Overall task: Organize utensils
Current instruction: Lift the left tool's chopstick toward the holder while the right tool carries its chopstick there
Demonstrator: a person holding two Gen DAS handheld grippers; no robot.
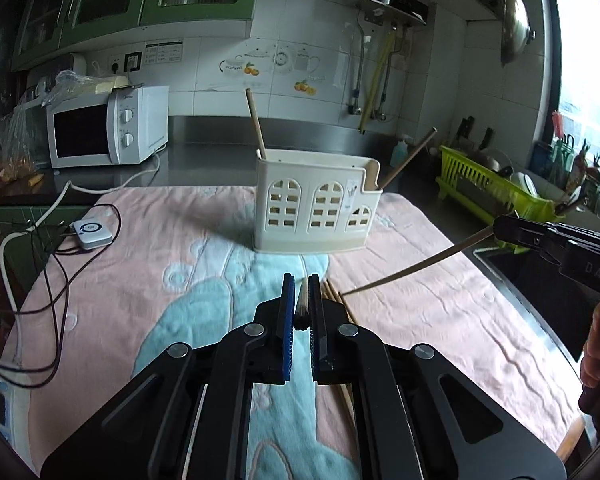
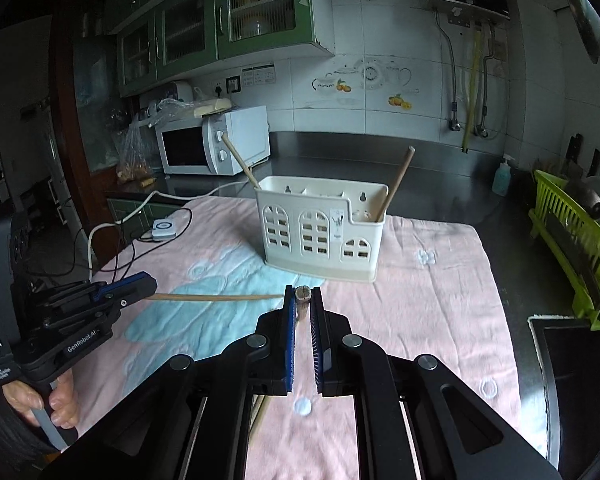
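A cream utensil holder [image 1: 314, 208] with arched cut-outs stands on the pink and blue towel [image 1: 148, 280]; it also shows in the right wrist view [image 2: 320, 236]. Two wooden sticks [image 1: 255, 122] lean out of it, one at each end. My left gripper [image 1: 303, 300] is shut on a wooden chopstick [image 1: 302, 306], seen end-on. My right gripper [image 2: 302, 304] is shut on another chopstick [image 2: 302, 294]. In the left wrist view the right gripper [image 1: 500, 230] holds its chopstick [image 1: 416, 266] slanting down to the towel. More chopsticks [image 1: 332, 296] lie on the towel beside my left gripper.
A white microwave [image 1: 108, 128] stands at the back left, with cables [image 1: 56, 272] and a small white device [image 1: 92, 234] on the towel's left edge. A green dish rack [image 1: 488, 184] and a sink [image 2: 580, 364] are on the right. Steel counter lies behind the holder.
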